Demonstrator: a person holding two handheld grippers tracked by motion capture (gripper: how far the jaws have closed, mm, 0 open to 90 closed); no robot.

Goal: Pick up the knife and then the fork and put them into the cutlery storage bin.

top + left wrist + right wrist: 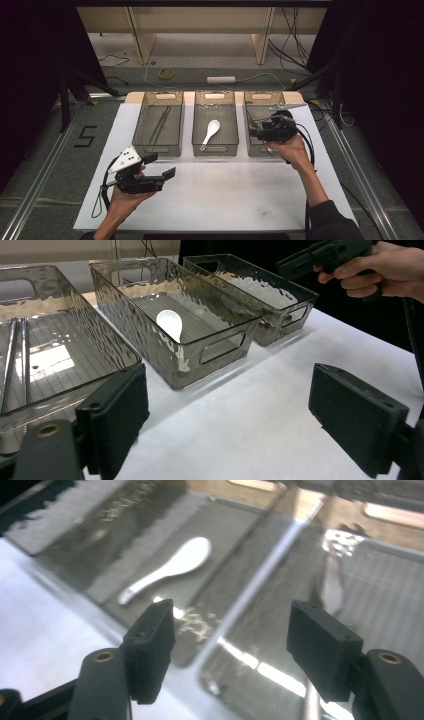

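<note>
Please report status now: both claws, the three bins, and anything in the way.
Left claw open, empty, above the white mat. Right claw open, empty, over the right bin. White spoon in middle bin. Nothing in the way.

Grey carpet floor [45,165] around white-covered table [210,200]. Aluminium rails [42,172] flank it. Black "5" marking [86,136] at left. Tape roll [166,74], white power strip [221,79], cables [292,47] behind. Wooden furniture legs [261,42]; dark curtains [35,60] either side.
</note>
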